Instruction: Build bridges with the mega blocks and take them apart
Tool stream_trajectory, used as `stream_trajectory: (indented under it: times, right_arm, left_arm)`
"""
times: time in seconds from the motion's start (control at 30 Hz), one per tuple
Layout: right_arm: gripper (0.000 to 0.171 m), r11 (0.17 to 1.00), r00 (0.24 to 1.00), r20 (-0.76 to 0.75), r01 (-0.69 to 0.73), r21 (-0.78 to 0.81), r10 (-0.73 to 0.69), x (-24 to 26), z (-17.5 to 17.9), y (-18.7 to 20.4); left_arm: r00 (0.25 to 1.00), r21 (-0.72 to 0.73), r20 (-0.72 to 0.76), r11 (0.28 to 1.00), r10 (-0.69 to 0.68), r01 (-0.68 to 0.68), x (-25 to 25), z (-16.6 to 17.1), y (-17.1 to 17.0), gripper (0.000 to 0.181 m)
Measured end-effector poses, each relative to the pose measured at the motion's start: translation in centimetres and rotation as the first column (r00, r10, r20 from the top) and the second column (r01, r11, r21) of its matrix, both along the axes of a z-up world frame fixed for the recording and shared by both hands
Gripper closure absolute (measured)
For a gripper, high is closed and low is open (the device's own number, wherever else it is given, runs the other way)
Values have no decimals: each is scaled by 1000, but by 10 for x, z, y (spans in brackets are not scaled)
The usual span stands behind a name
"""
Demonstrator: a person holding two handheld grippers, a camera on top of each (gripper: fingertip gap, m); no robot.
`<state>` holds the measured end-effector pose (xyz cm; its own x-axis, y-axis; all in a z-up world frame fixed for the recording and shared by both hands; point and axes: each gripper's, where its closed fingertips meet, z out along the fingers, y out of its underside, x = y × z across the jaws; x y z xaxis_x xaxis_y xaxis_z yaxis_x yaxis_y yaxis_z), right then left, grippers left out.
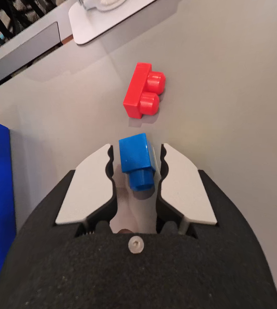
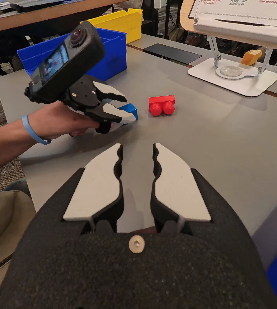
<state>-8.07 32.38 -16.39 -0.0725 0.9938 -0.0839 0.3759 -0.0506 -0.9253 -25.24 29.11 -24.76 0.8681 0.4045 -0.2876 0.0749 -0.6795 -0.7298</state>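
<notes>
The left gripper [image 1: 136, 150] stands open around the blue block [image 1: 135, 156], neither finger visibly touching it; the block lies on its side on the grey table [image 1: 218, 100], long axis along the fingers, stud pointing back toward the gripper's body. Just beyond the fingertips lies the red block [image 1: 141, 91], its two studs facing right. The right gripper [image 2: 137, 148] hovers empty, partly open.

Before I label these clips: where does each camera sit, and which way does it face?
Left wrist view: on the left gripper, looking down at the blue block between its open jaws.
Right wrist view: on the right gripper, facing across the table; a hand shows.
Both show the red block.
</notes>
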Motion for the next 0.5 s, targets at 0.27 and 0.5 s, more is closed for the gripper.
stream_trajectory:
  times: [0.27,0.5]
  right_arm:
    - [137,1000,1000,9,-7,2,6,-1,-2,-2]
    - [138,1000,1000,10,-6,5,6,-1,-2,-2]
  left_arm:
    - [999,-25,40,1000,-3,4,3,-13,2,143]
    - [995,-16,23,995,-97,98,17,-5,2,145]
